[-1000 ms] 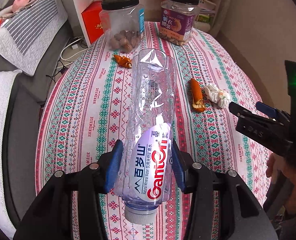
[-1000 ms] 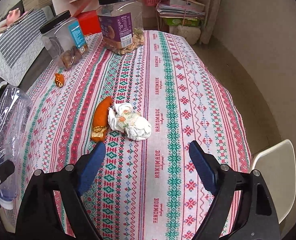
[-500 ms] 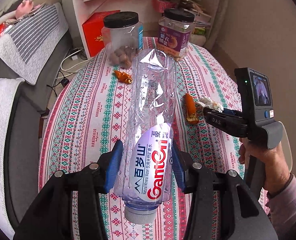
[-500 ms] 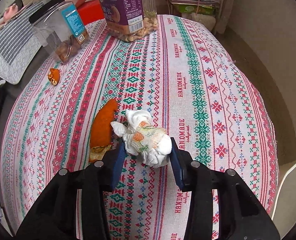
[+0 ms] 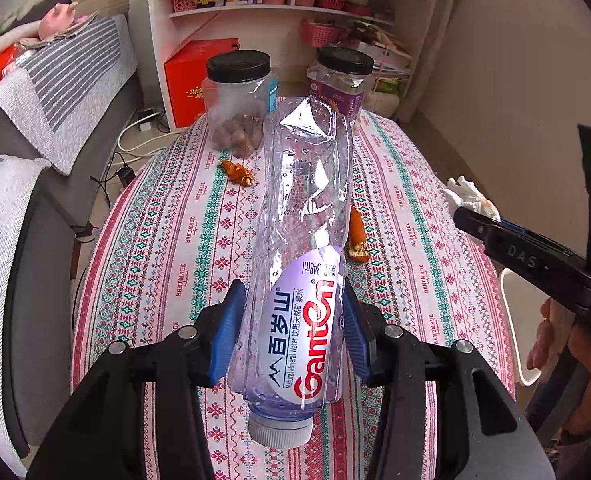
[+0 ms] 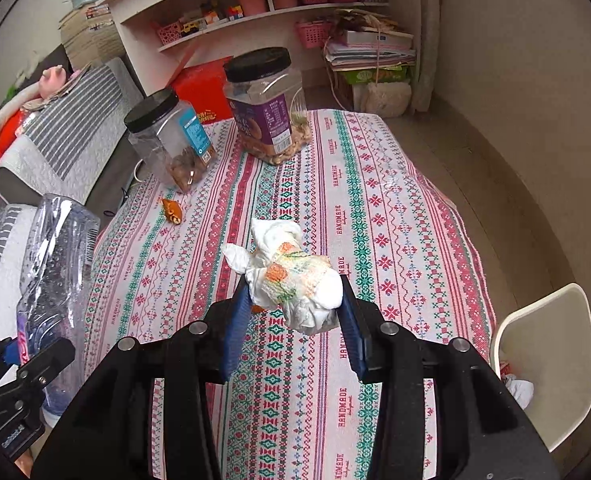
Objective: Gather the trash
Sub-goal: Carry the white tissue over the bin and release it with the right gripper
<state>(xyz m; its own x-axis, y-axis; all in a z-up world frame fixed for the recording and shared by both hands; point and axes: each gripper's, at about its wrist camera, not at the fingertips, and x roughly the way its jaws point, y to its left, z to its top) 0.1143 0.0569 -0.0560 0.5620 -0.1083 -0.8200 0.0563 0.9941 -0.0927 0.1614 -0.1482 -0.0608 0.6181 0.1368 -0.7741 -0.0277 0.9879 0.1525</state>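
The left gripper [image 5: 291, 336] was clamped on a crushed clear water bottle [image 5: 303, 264], its blue pads pressing the labelled lower half from both sides. The bottle's white cap pointed back toward the camera, below the jaws, and its crumpled base stretched forward and away, held clear above the table [image 5: 167, 240]. Just past the bottle's right flank, a long orange peel [image 5: 357, 236] lay on the patterned tablecloth, partly hidden by the plastic.

The right gripper [image 6: 293, 312] pinched a wadded white tissue [image 6: 295, 280] with orange and green staining; its jaws had just closed in on the wad, which sat squeezed between the pads and lifted off the cloth. A sliver of orange showed under the left pad, too little to name. From the left wrist view, that gripper reached in from the right with the tissue poking out ahead of its tips, and the person's hand [image 5: 563, 344] gripped the handle behind it.

To the right of and below the right gripper stood a cream-coloured bin [image 6: 547, 344] beside the table, with some white scrap in it. Farther ahead and to the left of both grippers, a small curled orange peel [image 6: 172, 211] rested on the cloth. Beyond it, at the table's far end, stood two clear jars with black lids: a blue-labelled one [image 6: 171, 144] with nuts at the bottom, and a purple-labelled one [image 6: 267, 108] to its right. Behind them were a red box [image 5: 197, 76] and white shelves [image 5: 295, 4].
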